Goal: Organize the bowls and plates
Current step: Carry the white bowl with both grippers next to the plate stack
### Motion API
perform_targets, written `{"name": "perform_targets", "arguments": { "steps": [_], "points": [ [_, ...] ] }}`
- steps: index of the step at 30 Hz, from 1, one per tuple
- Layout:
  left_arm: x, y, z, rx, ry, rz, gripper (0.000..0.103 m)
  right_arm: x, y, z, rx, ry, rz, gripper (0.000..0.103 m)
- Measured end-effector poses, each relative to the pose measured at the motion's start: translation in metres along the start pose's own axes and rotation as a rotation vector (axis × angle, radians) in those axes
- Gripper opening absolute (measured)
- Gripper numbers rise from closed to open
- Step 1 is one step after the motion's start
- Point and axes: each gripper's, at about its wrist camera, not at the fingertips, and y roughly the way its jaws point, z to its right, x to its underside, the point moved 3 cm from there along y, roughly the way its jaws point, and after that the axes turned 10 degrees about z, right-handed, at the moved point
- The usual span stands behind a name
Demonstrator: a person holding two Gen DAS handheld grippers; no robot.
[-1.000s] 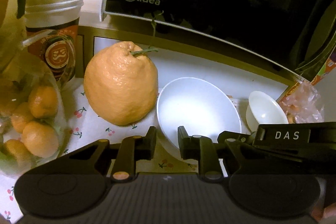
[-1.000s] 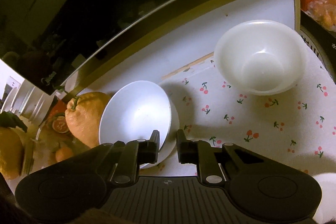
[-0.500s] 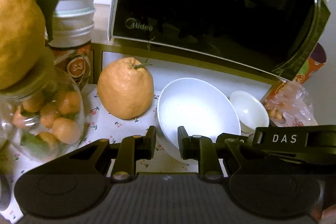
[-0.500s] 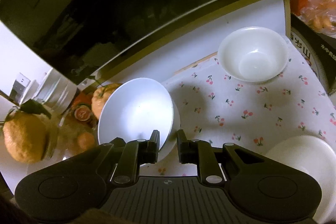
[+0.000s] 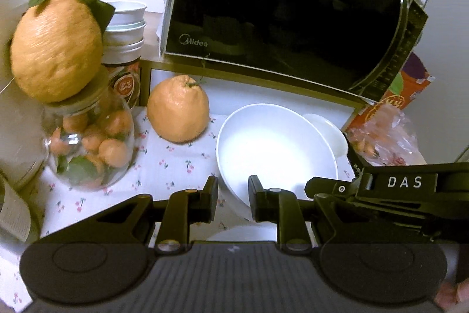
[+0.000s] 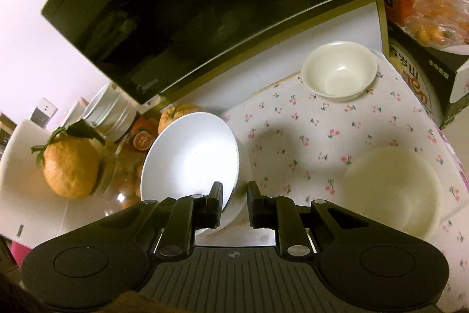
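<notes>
Left gripper (image 5: 233, 197): matte black plastic, two blocky fingers on angled link arms, brass-coloured pivot pins and silver screw heads at joints. Ribbed dark grey plate at 6 o'clock, flanked by two round black housings with shallow circular recesses. Right gripper (image 6: 234, 203): same black build, silver pins, small crosshair mark on ribbed plate. In left wrist view, its side at 3 o'clock bears white "DAS" lettering.

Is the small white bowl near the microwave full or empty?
Empty. In the right wrist view the small white bowl stands upright on the cherry-print cloth, and its bare white bottom shows with nothing inside it.
</notes>
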Motion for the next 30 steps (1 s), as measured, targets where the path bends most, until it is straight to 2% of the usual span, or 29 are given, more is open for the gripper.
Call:
{"name": "perform_targets", "arguments": {
  "steps": [15, 30],
  "points": [
    [0.041, -0.05, -0.012, 0.05, -0.05, -0.04, 0.02, 0.046, -0.05, -0.001, -0.031, -0.009, 0.003, 0.018],
    [0.08, -0.082, -0.025, 0.099, -0.096, -0.083, 0.021, 0.085, -0.073, 0.013, -0.064, 0.01, -0.021, 0.018]
  ]
}}
